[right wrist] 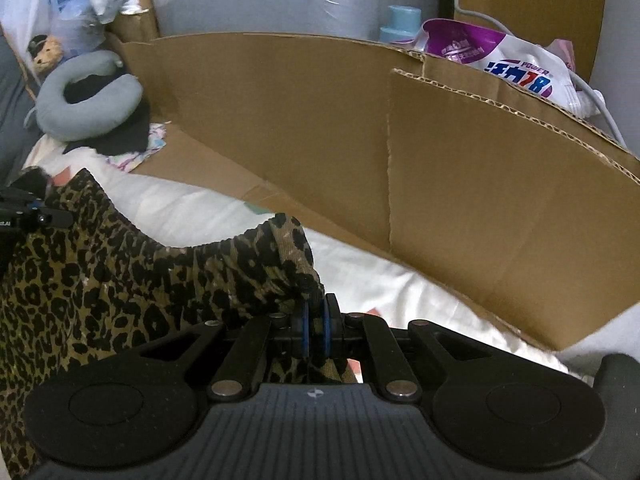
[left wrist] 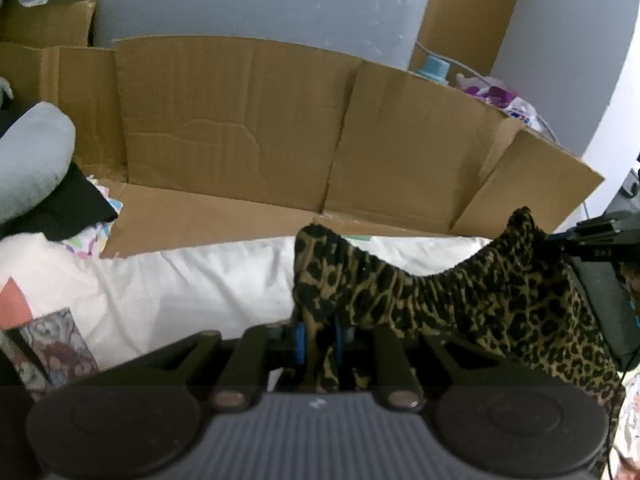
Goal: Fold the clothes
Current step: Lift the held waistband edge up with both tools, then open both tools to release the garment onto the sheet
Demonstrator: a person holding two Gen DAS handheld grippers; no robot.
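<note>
With both jaws clamped on its elastic waistband, I hold the leopard-print garment [left wrist: 472, 300] aloft over the white bedsheet [left wrist: 192, 280]. Left gripper [left wrist: 320, 336] and right gripper [right wrist: 316, 320] pinch opposite waistband ends, spreading the cloth flat, I judge, for folding.

Two hand-held grippers are counted: the left hand-held gripper [left wrist: 320, 340] and the right hand-held gripper [right wrist: 316, 330]. One leopard-print garment [left wrist: 480, 300] is seen, pinched by both. One grey neck pillow [right wrist: 88, 100] is counted, with one black cloth [right wrist: 124, 128] by it. One white bed sheet [left wrist: 192, 288] is seen. One large opened cardboard box [right wrist: 480, 208] is counted, and behind it one light-blue bottle cap [right wrist: 402, 20] and one white-and-purple detergent bag [right wrist: 500, 56].
</note>
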